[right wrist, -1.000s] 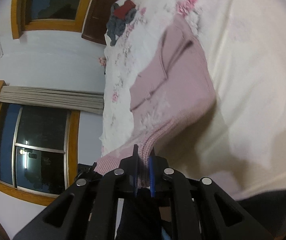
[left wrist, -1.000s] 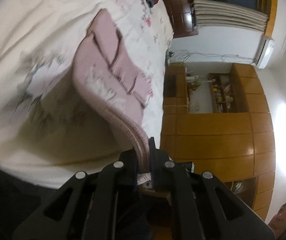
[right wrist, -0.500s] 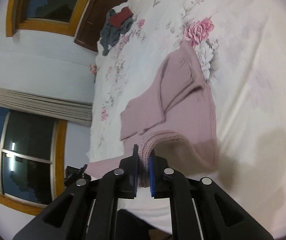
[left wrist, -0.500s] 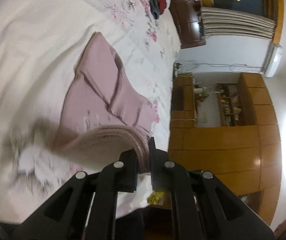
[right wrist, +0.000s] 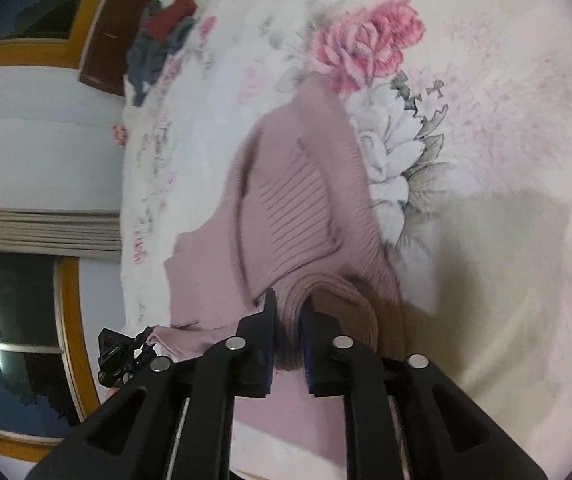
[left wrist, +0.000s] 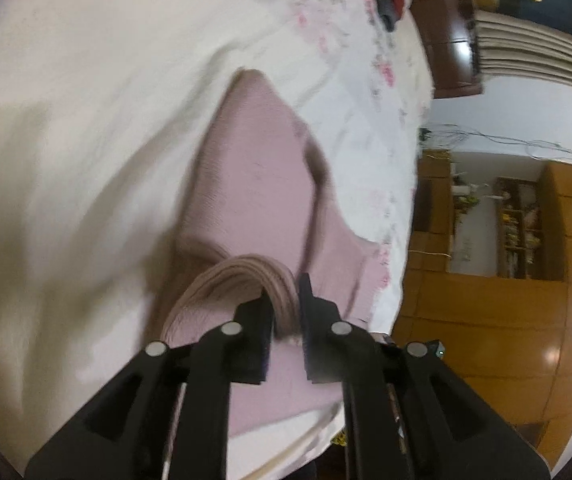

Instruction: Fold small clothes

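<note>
A small dusty-pink knit sweater (left wrist: 253, 176) lies on a white floral bedsheet (left wrist: 97, 92), its sleeves folded across the body. My left gripper (left wrist: 286, 304) is shut on the ribbed hem (left wrist: 253, 270), which curls up between the black fingers. In the right wrist view the same pink sweater (right wrist: 286, 204) spreads ahead, ribbed sleeve cuff uppermost. My right gripper (right wrist: 289, 312) is shut on the other end of the hem (right wrist: 342, 300), held low over the sweater's body. The far collar end rests flat on the sheet.
A heap of dark blue and red clothes (right wrist: 161, 32) sits at the far end of the bed. The bed edge (left wrist: 402, 240) drops toward wooden cabinets (left wrist: 498, 320) and a shelf. A window with a curtain (right wrist: 37, 232) is beyond the bed. The other gripper (right wrist: 121, 350) shows low left.
Both grippers have carried the hem forward and down over the sweater's body, so the lifted lower half now doubles over the upper half. Both stay shut on the hem.
</note>
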Available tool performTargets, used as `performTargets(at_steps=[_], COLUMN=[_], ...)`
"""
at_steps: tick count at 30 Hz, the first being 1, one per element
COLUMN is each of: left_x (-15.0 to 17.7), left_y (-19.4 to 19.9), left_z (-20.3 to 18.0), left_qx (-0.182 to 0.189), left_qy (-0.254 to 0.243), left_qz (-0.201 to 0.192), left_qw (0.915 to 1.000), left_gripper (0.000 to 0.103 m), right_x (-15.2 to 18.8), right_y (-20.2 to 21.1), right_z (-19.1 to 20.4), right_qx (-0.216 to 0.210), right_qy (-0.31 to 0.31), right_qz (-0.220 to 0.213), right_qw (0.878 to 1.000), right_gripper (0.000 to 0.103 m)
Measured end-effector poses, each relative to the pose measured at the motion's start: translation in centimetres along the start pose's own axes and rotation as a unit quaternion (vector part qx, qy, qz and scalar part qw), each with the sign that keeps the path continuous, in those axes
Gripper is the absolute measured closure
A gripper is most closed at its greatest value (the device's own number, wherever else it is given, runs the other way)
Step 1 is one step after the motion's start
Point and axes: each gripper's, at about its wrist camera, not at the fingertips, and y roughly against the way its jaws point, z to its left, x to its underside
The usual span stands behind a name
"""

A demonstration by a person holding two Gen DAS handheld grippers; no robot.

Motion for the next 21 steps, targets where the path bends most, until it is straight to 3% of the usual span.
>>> performTargets(at_steps=[4,6,11,13,15,21], left_x=[-0.7,-0.7,-0.6,-0.7,-1.1,-2.1], left_y=[1.2,1.7,2.1,1.7,1.0,-1.6], left_z=[-0.6,-1.7,-3.4,-3.7,-3.6,-3.5], left_qx=[0.006,-0.001,-0.020,-0.030,-0.039,-0.086], left_qy=[-0.016,-0.046,-0.106,-0.115,-0.119,-0.137], left_qz=[-0.017,-0.018,-0.017,-0.013,-0.005,0.017], left_qw=[0.9997,0.9988,0.9941,0.9929,0.9921,0.9867], left_gripper=[0.066,0.063,0.059,0.052,0.047,0.045], right_x=[-0.9,-0.9,-1.1,-1.3,-1.4,-1.4], right_y=[0.1,1.4,3.2,3.3,2.9,0.3], right_z=[0.1,1.2,2.6,2.8,2.9,3.9], right_qx=[-0.002,-0.006,0.000,0.009,0.022,0.073], right_qy=[0.009,0.042,0.090,0.103,0.119,0.179], right_qz=[0.006,-0.006,-0.027,-0.034,-0.033,-0.028], right_qw=[1.000,0.999,0.996,0.994,0.992,0.981], right_gripper=[0.076,0.068,0.068,0.068,0.068,0.066])
